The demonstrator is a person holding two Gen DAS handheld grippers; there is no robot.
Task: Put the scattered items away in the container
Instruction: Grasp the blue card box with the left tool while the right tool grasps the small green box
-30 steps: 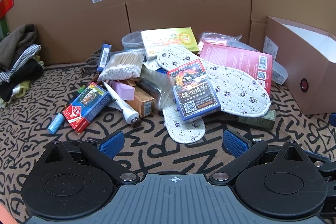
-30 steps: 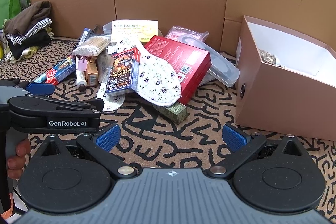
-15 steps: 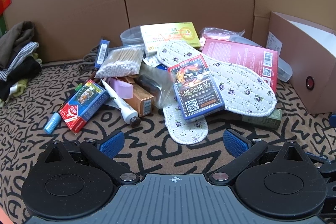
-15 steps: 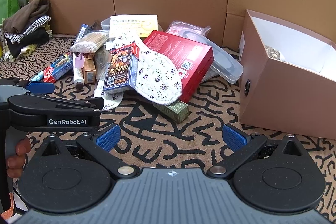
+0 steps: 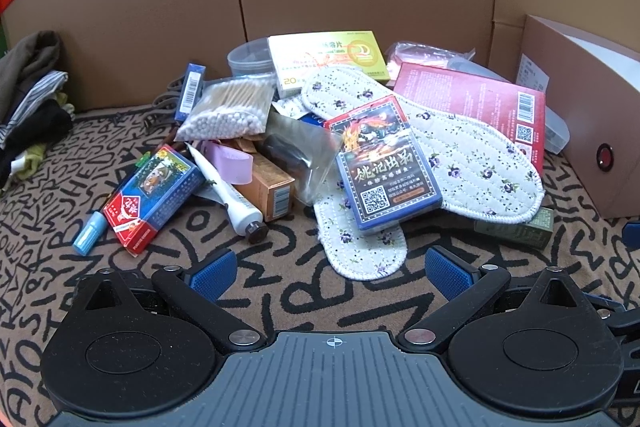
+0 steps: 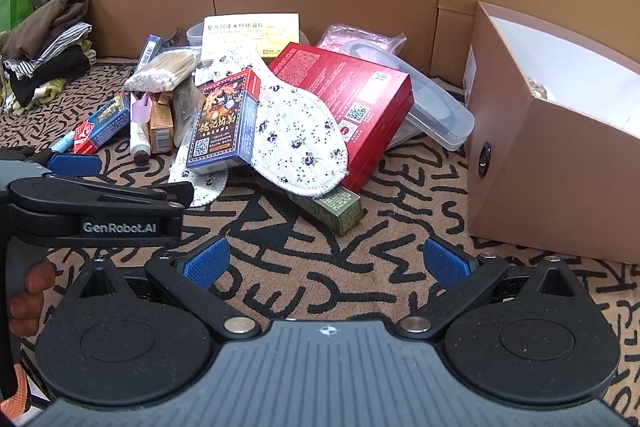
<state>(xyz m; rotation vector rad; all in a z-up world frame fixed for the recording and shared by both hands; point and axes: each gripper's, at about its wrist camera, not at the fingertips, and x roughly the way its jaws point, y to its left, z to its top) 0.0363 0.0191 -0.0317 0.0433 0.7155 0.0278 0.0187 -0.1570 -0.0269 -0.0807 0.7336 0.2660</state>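
A pile of items lies on the patterned cloth: a blue card box [image 5: 384,163] [image 6: 222,125] on two floral insoles [image 5: 460,151] [image 6: 300,143], a red flat box [image 5: 480,99] [image 6: 344,95], a cotton swab bag [image 5: 228,111], a red-blue card pack [image 5: 152,195], a white tube [image 5: 228,195] and a green small box [image 6: 332,205]. The brown open container [image 6: 540,179] [image 5: 580,131] stands at the right. My left gripper [image 5: 328,273] is open and empty, just short of the pile. My right gripper [image 6: 326,261] is open and empty, near the green box.
Cardboard walls [image 5: 320,7] enclose the back. Folded clothes [image 6: 48,43] lie at the far left. A clear plastic lidded tub [image 6: 436,111] sits behind the red box. The left gripper's body [image 6: 96,211] shows at the left of the right wrist view.
Both grippers have moved forward toward the pile, which looks slightly larger. Nothing was picked up; both stay open.
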